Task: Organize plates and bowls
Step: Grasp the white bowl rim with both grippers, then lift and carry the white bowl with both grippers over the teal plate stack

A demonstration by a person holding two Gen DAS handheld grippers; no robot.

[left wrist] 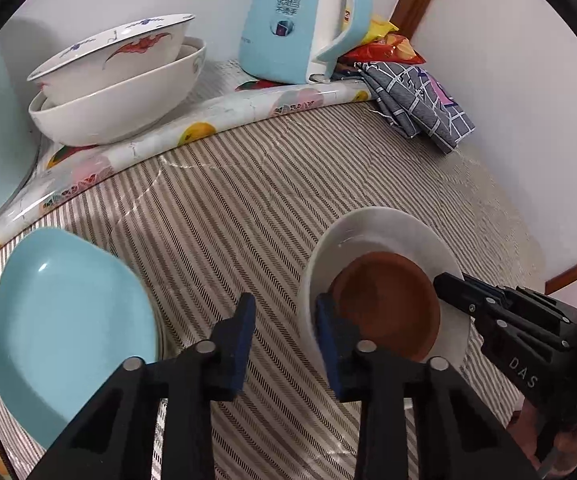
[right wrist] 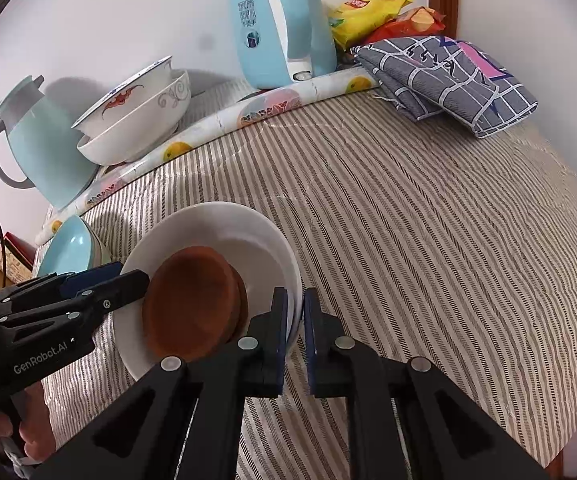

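Striped table point(right wrist: 408, 220) has a white plate point(right wrist: 248, 232) near the front with a brown saucer point(right wrist: 188, 300) sitting in it. Right gripper point(right wrist: 296, 336) is pinched down tight on the plate's rim. Left gripper point(left wrist: 284, 340) is part open, one finger inside the rim by the saucer, not squeezing anything.

The left gripper point(left wrist: 284, 334) stands open beside a white plate point(left wrist: 384, 228) holding a brown dish point(left wrist: 388, 304); a blue plate point(left wrist: 68, 320) lies left.
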